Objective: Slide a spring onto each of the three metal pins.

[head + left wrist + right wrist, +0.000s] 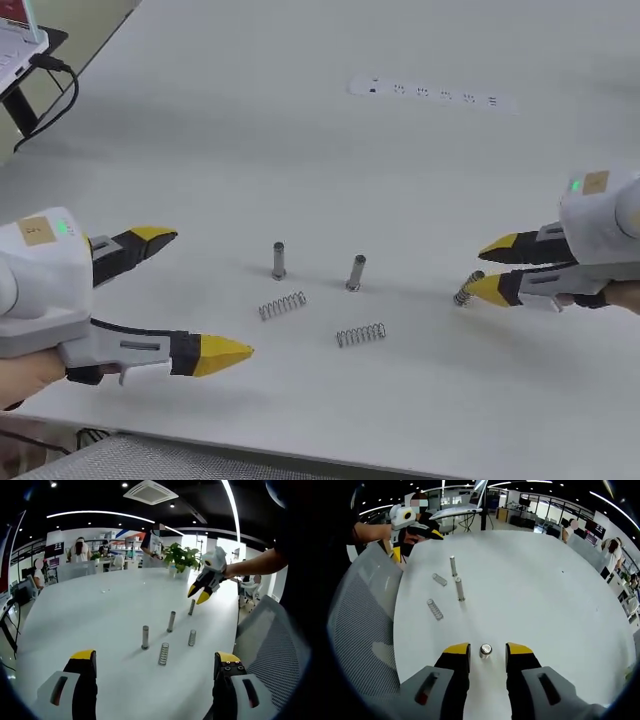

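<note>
Two bare metal pins (278, 260) (356, 272) stand upright mid-table, also seen in the left gripper view (145, 637) (171, 621). Two loose springs (282, 305) (361, 335) lie flat just in front of them. A third pin (468, 288), which seems to carry a spring, stands at the right; its top (485, 650) sits between the tips of my right gripper (488, 268), with a small gap on each side. My left gripper (190, 295) hovers wide open at the left, holding nothing, its jaws aimed toward the pins.
A white power strip (430, 95) lies at the far side of the white table (300, 150). A laptop (15, 45) with a black cable sits at the far left corner. A grey mesh chair (100, 460) is at the near edge.
</note>
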A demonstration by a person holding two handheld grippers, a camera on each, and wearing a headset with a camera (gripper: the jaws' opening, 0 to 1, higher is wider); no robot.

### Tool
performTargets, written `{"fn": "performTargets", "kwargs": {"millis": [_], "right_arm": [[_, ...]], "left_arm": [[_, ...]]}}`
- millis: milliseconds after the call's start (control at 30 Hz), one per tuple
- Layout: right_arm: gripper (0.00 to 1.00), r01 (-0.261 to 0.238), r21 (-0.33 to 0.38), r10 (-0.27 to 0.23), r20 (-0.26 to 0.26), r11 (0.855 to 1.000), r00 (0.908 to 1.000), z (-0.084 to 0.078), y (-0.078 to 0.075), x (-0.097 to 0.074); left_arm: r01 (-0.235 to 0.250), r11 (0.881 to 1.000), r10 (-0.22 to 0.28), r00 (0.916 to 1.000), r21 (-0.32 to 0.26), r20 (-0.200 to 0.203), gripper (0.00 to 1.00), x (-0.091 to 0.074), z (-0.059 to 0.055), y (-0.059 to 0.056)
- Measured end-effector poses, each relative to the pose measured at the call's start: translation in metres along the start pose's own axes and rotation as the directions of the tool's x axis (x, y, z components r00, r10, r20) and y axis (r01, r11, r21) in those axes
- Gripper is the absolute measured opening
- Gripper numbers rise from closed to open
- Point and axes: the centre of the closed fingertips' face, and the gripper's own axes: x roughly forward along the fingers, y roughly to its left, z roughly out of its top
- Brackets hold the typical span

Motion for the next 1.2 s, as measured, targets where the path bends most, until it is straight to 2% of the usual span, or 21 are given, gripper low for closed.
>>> {"fn": "performTargets", "kwargs": {"millis": [167,267,300,433,800,1033,1200], "right_arm": [[0.31,0.018,0.070,-0.022,0.058,0.997,0.9981,0.003,0.000,-0.007],[0.34,0.015,0.119,-0.028,0.104,0.993,0.9942,0.007,0.002,-0.011],[0.34,0.009,0.158,-0.030,0.131,0.987,0.9909,0.008,0.002,-0.013],[0.37,0.004,0.206,-0.037,0.156,0.979,0.9871,0.002,0.003,-0.018],[0.40,0.014,0.240,-0.064,0.198,0.971,0.9782,-0.003,0.011,-0.033],[0.40,0.026,0.229,-0.079,0.226,0.973,0.9709,0.002,0.015,-0.047],[0.40,0.024,0.225,-0.078,0.233,0.974,0.9694,0.001,0.021,-0.051]], "left_arm": [[0.007,1.000,-0.007,1.0000,-0.001,0.003,0.95,0.000,0.003,-0.002],[0.012,1.000,-0.012,0.9999,0.005,0.001,0.95,0.001,0.004,-0.002],[0.011,1.000,-0.011,0.9999,0.007,0.002,0.95,0.001,0.005,-0.002],[0.010,1.000,-0.010,0.9999,0.008,0.005,0.95,0.002,0.008,-0.001],[0.018,1.000,-0.018,0.9998,0.006,0.001,0.95,0.001,0.008,-0.004],[0.025,1.000,-0.025,0.9997,0.007,0.002,0.95,0.003,0.010,-0.006],[0.027,1.000,-0.027,0.9996,0.011,0.003,0.95,0.003,0.012,-0.007]]}}
